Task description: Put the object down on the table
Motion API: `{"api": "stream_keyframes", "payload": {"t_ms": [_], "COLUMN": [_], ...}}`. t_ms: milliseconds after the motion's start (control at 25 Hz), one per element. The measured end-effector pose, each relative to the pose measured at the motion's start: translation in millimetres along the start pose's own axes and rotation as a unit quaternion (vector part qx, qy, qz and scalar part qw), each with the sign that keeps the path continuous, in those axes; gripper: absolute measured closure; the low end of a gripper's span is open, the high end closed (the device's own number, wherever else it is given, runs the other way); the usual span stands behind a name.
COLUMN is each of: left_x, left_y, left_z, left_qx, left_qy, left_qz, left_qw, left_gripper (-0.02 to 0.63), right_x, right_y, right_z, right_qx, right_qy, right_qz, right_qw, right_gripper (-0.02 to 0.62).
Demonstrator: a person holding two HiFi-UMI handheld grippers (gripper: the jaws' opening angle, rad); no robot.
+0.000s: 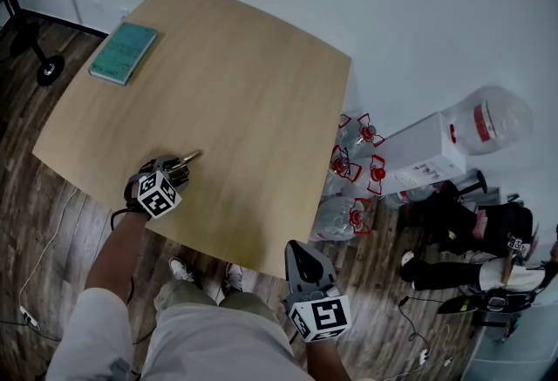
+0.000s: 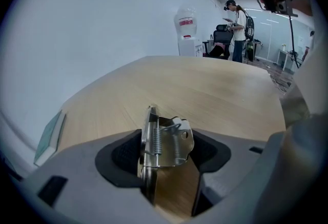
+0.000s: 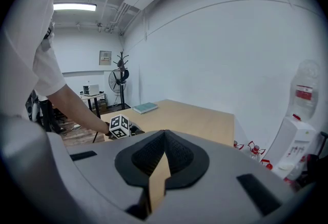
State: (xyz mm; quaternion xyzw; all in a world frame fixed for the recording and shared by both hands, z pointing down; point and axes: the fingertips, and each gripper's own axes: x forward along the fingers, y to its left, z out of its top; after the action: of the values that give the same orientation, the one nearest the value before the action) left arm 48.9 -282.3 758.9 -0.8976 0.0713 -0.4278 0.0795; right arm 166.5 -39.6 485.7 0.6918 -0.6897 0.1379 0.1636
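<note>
A small metal spring hinge (image 2: 166, 138) stands between the jaws of my left gripper (image 2: 169, 146), low over the light wooden table (image 2: 225, 95). Its flat leaf lies against the left pad (image 2: 125, 155), and its other edge ends just short of the right pad (image 2: 211, 150), so the jaws look open around it. From the head view the hinge (image 1: 188, 158) sticks out of the left gripper (image 1: 179, 166) near the table's front left. My right gripper (image 1: 297, 250) hangs off the table's front edge, shut and empty; its pads meet at the tip (image 3: 163, 138).
A teal book (image 1: 124, 52) lies at the table's far left corner. Several water bottles with red handles (image 1: 353, 170) and a white water dispenser (image 1: 427, 154) stand on the floor to the right. A fan stand (image 1: 39, 48) is at the far left. A person (image 2: 239, 33) stands far off.
</note>
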Motion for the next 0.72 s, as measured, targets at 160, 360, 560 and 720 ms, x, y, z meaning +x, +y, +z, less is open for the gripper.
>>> {"api": "stream_keyframes", "payload": {"t_ms": [160, 360, 560, 720], "left_x": [-1.2, -0.5, 0.8, 0.5], "left_y": [-8.6, -9.2, -6.3, -8.6], "left_z": [1.2, -0.3, -2.5, -1.9], "left_qx": [-0.014, -0.03, -0.051, -0.058], "left_qy": [-0.013, -0.017, -0.018, -0.018], "left_qz": [-0.023, -0.032, -0.039, -0.044], "left_qw": [0.9995, 0.9989, 0.9978, 0.9972], "left_gripper": [0.325, 0.314, 0.299, 0.276], "right_x": [-1.4, -2.1, -2.9, -3.8], "right_y": [-0.6, -0.9, -0.7, -1.8], "right_z": [1.0, -1.0, -3.5, -5.7], "right_qx": [-0.001, -0.002, -0.003, -0.002], "right_qy": [-0.001, 0.0, 0.004, 0.005], "right_qz": [0.005, 0.01, 0.013, 0.016], "right_qw": [1.0, 1.0, 1.0, 1.0], "right_gripper": [0.597, 0.597, 0.597, 0.597]}}
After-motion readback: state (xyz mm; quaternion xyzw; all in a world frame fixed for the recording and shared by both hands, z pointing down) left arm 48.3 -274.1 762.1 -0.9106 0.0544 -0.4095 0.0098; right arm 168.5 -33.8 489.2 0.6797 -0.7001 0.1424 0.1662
